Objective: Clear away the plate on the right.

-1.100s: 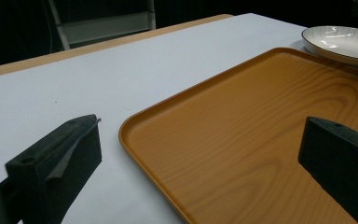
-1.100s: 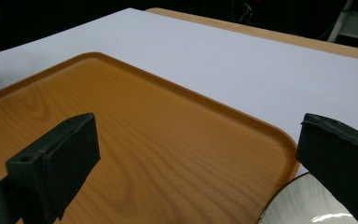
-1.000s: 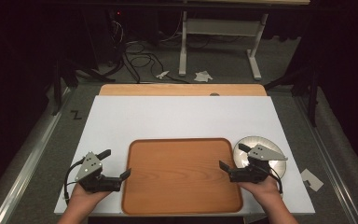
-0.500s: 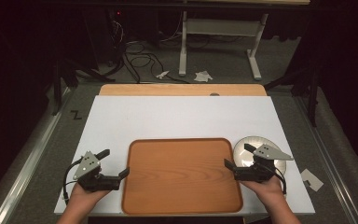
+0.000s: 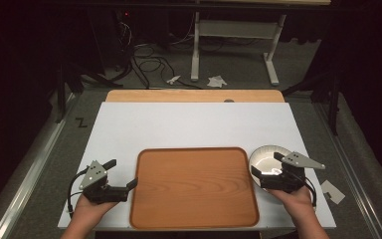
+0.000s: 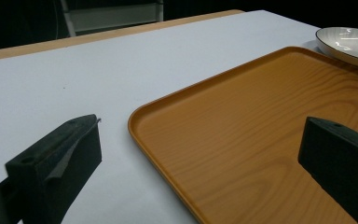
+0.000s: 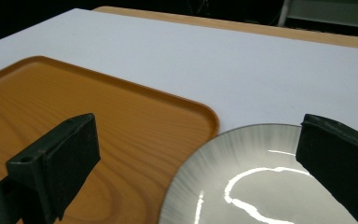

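Note:
An orange wooden tray (image 5: 194, 191) lies at the front middle of the white table. A pale ribbed plate (image 5: 264, 155) sits just off its right edge. My right gripper (image 5: 267, 165) hovers open over the near part of the plate, nothing between its jaws. In the right gripper view the plate (image 7: 261, 182) and the tray's corner (image 7: 121, 116) lie below the right gripper (image 7: 198, 126). My left gripper (image 5: 122, 174) stands open at the tray's left edge. In the left gripper view that tray rim (image 6: 168, 140) runs beneath the left gripper (image 6: 200, 135), with the plate (image 6: 349, 42) far off.
The white tabletop (image 5: 194, 124) stretches bare behind the tray to a wooden strip (image 5: 194, 95) at the far edge. A table leg frame (image 5: 234, 45) and cables (image 5: 149, 59) are on the floor beyond. A paper scrap (image 5: 333, 191) lies at the table's right edge.
My right gripper has shifted right and a little forward, from the tray's right edge to over the plate. The left gripper has barely moved.

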Motion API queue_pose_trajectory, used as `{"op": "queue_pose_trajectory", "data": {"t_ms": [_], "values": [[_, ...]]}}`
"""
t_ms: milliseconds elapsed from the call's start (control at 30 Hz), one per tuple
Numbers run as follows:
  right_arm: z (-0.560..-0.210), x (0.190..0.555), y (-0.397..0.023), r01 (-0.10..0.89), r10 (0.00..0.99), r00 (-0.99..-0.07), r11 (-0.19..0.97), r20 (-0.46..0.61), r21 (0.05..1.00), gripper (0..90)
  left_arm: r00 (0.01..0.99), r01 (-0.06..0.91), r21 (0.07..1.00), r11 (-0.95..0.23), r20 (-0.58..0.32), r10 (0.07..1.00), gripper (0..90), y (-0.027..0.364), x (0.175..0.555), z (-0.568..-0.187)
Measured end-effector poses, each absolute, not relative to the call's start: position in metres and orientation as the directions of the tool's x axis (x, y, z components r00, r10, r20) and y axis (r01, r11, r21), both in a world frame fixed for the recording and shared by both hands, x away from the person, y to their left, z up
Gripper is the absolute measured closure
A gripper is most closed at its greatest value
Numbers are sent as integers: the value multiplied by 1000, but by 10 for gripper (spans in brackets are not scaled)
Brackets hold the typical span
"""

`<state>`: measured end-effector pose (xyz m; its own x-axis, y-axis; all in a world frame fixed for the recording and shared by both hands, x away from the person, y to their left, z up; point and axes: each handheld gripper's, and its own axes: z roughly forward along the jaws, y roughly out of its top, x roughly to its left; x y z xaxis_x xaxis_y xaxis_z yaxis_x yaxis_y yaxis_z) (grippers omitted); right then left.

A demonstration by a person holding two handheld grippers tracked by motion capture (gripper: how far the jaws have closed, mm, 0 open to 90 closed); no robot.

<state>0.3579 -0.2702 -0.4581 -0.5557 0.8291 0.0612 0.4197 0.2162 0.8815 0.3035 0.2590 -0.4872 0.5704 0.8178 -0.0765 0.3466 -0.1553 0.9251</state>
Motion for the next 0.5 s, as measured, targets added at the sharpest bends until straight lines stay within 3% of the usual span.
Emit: {"op": "queue_pose_trajectory", "data": {"t_ms": [500], "values": [[-463, 357, -315, 432, 878, -462, 99, 126, 897, 0, 558, 316, 936, -158, -49, 828, 6, 258, 310, -485]]}}
